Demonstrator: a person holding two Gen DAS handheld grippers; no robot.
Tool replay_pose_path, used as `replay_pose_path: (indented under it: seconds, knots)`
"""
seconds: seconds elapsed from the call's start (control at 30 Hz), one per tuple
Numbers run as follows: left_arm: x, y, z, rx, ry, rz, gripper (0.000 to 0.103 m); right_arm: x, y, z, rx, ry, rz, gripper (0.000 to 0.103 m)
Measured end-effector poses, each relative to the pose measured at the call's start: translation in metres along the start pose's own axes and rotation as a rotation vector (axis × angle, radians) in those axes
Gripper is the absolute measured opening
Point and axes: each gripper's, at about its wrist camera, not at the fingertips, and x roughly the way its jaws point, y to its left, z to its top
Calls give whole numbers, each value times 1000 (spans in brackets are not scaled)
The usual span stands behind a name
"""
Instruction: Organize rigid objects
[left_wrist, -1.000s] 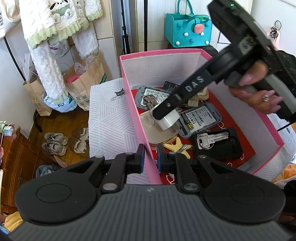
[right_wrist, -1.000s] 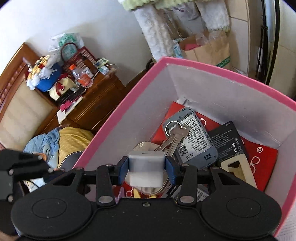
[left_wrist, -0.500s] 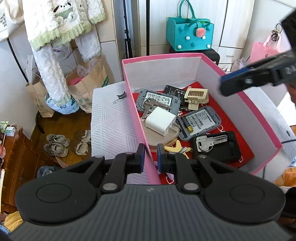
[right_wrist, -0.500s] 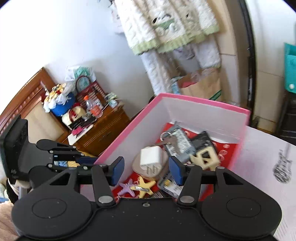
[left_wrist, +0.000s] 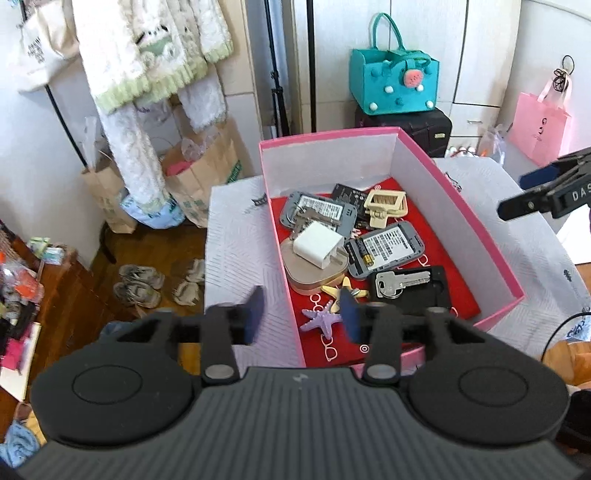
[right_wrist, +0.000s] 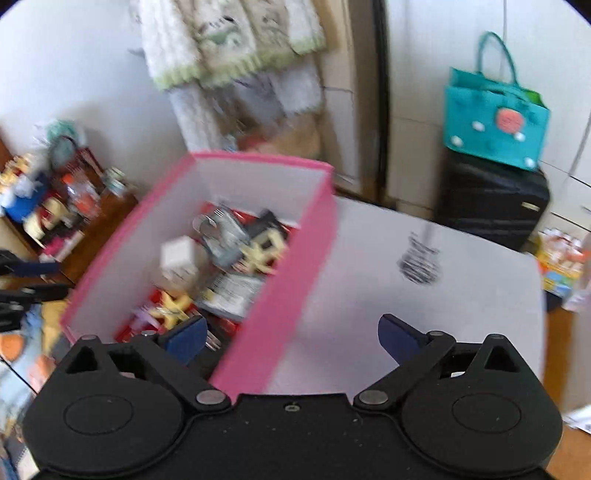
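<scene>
A pink box (left_wrist: 476, 229) (right_wrist: 273, 325) stands on the white table. Inside it a white charger plug (left_wrist: 317, 245) (right_wrist: 179, 258) lies on a tan heart-shaped case (left_wrist: 314, 275), among grey battery-backed devices (left_wrist: 388, 247), a key (left_wrist: 402, 282) on a black tray, a cream clip (left_wrist: 384, 205) and starfish toys (left_wrist: 321, 319). My left gripper (left_wrist: 301, 319) hovers over the box's near left wall, its jaws opening with nothing between them. My right gripper (right_wrist: 290, 338) is over the box's right wall and the table, its jaws opening wide and empty; it also shows at the right edge (left_wrist: 543, 195) of the left wrist view.
The white patterned table cover (right_wrist: 424, 295) spreads to the right of the box. A teal bag (left_wrist: 393, 86) sits on a black suitcase (right_wrist: 491, 199) behind the table. Paper bags (left_wrist: 199, 173), hanging clothes and shoes (left_wrist: 140, 284) are on the left, a cluttered wooden cabinet (right_wrist: 74, 206) too.
My right gripper let go of the white charger plug, which now lies on the tan case, and drew back to the right, opening wide. My left gripper rose and opened from shut.
</scene>
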Motion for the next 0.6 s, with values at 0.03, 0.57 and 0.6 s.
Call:
replay_pose_path:
  seconds: [0.03, 0.57, 0.6]
  knots:
    - [-4, -2, 0, -8, -5, 2, 62, -3, -3, -1, 2, 5, 0, 101]
    - [-29, -62, -4, -76, -1, -45, 95, -79, 3, -74, 82, -314, -79, 101]
    - [-30, -67, -6, -79, -12, -53, 95, -81, 6, -77, 87, -319, -70, 101]
